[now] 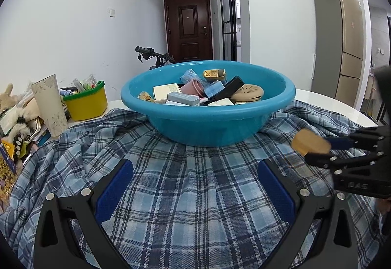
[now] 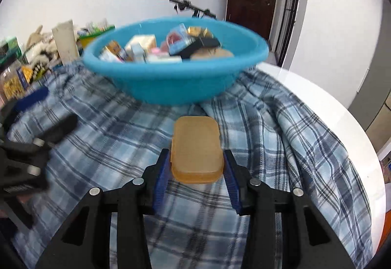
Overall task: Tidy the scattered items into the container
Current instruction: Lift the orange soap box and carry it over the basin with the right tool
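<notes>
Plaid cloth [image 2: 281,137] covers the table, and the blue basin [image 2: 176,78], already crowded, sits upper centre. Low in the frame, the right tongs [image 2: 197,166] clamp the tan lid [image 2: 196,144] by its near end. Left tongs [image 1: 193,186] gape empty. I'd clear the rim first, then release over a gap among the boxes.

Ahead of our left gripper [image 1: 194,186] we see bare plaid cloth [image 1: 171,171] up to the blue basin [image 1: 207,127]. The basin's wall blocks our right gripper [image 2: 196,171], whose path lies over the rim.
</notes>
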### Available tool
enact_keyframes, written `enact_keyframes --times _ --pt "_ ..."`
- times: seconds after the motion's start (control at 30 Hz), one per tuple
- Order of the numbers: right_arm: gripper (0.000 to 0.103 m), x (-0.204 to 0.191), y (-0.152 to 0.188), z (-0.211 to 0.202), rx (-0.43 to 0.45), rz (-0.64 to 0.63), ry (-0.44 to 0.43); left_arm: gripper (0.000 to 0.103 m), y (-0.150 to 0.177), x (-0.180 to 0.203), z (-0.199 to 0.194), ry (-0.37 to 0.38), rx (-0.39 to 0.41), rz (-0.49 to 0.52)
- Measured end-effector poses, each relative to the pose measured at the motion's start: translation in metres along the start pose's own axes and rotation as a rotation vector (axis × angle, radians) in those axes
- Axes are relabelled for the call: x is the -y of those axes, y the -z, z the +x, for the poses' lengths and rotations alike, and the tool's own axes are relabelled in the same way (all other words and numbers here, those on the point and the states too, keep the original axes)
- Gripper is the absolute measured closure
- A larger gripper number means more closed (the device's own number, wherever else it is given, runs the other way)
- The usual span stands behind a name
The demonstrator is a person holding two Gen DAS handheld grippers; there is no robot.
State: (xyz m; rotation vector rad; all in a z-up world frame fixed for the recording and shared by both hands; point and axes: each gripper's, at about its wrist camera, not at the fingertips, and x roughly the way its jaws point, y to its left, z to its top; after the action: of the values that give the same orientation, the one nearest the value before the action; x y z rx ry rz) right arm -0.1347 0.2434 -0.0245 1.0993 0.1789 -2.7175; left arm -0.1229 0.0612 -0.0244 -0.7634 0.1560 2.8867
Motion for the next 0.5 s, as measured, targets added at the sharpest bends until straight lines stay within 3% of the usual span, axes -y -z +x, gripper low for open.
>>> enact_keyframes --times 0.2,0.5 --pt "0.062 -0.034 -0.005 -0.021 0.102 0.002 0.126 0.0 0.001 -0.002 -0.004 -0.023 0.014 -0.014" --pt "0.062 -0.055 -0.005 -0.025 0.106 -0.003 0.094 0.0 0.001 -0.016 -0.013 -0.066 0.064 -0.078"
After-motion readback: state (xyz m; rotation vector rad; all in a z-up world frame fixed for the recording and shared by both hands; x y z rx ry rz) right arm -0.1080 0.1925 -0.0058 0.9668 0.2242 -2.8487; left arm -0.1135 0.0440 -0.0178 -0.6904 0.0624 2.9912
